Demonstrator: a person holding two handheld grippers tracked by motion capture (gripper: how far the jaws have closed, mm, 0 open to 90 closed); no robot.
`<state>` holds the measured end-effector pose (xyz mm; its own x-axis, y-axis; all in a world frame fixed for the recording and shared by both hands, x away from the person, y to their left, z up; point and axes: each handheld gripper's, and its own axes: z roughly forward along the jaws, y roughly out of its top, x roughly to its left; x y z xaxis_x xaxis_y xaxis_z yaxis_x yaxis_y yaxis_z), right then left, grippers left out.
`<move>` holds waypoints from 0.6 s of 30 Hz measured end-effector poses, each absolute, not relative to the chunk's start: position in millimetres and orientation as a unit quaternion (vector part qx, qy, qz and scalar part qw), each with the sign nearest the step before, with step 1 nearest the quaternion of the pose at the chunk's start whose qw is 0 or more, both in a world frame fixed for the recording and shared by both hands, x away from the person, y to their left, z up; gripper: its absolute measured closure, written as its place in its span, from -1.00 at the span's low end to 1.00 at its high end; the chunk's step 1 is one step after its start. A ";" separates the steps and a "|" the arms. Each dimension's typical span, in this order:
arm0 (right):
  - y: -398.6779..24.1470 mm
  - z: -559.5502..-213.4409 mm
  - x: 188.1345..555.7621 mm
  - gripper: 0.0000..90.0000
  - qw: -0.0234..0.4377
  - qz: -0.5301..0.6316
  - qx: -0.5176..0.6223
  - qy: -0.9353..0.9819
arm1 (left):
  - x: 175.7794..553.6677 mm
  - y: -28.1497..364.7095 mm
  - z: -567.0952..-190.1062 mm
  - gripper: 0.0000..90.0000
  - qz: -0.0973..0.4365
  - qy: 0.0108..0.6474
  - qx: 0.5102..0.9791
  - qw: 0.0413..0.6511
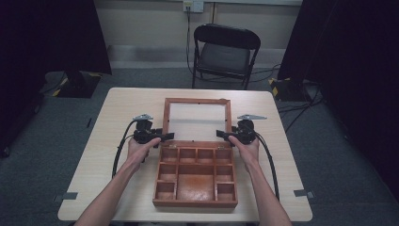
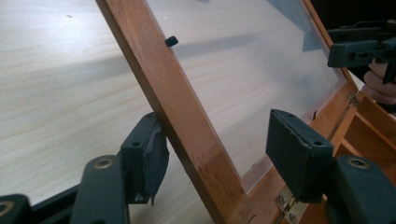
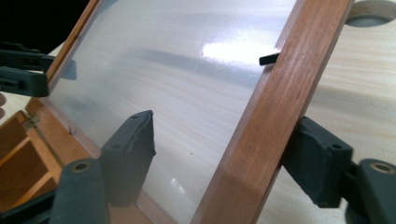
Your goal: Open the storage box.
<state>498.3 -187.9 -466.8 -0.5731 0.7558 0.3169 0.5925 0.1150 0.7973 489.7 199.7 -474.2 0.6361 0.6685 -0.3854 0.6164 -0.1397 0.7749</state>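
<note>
A wooden box [image 1: 195,203] with several empty compartments lies open on the table, near its front edge. Its glass-paned lid [image 1: 197,100] is swung back behind the hinges. My left gripper [image 1: 162,136] straddles the lid's left rail [image 2: 187,121] just above the hinge. One pad [image 2: 147,154] sits against the wood and the other pad [image 2: 296,149] stands well off it, so this gripper is open. My right gripper [image 1: 223,135] straddles the right rail [image 3: 266,130] in the same way. Its outer pad [image 3: 320,158] is beside the wood and its inner pad [image 3: 128,154] is apart over the glass, so it is open too.
The light wooden table [image 1: 122,122] has bare room left, right and behind the box. A black folding chair [image 1: 225,52] stands beyond the far edge. Dark curtains hang at both sides, and cables lie on the floor at the right [image 1: 301,108].
</note>
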 end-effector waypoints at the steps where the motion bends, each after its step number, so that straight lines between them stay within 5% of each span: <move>1: -187.4 -467.8 499.1 -0.43 0.086 0.483 0.456 0.742 | 490.0 200.1 -475.0 -0.16 0.024 0.430 0.752 0.499; 18: -188.8 -481.3 504.5 -0.55 0.060 0.456 0.486 0.743 | 494.4 203.4 -491.1 -0.26 -0.018 0.461 0.736 0.496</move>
<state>504.5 -188.8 -481.3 -0.5207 0.7769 0.3539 0.6676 0.1122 0.7360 494.4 203.4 -491.1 0.5750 0.6598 -0.4838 0.6964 -0.0844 0.7127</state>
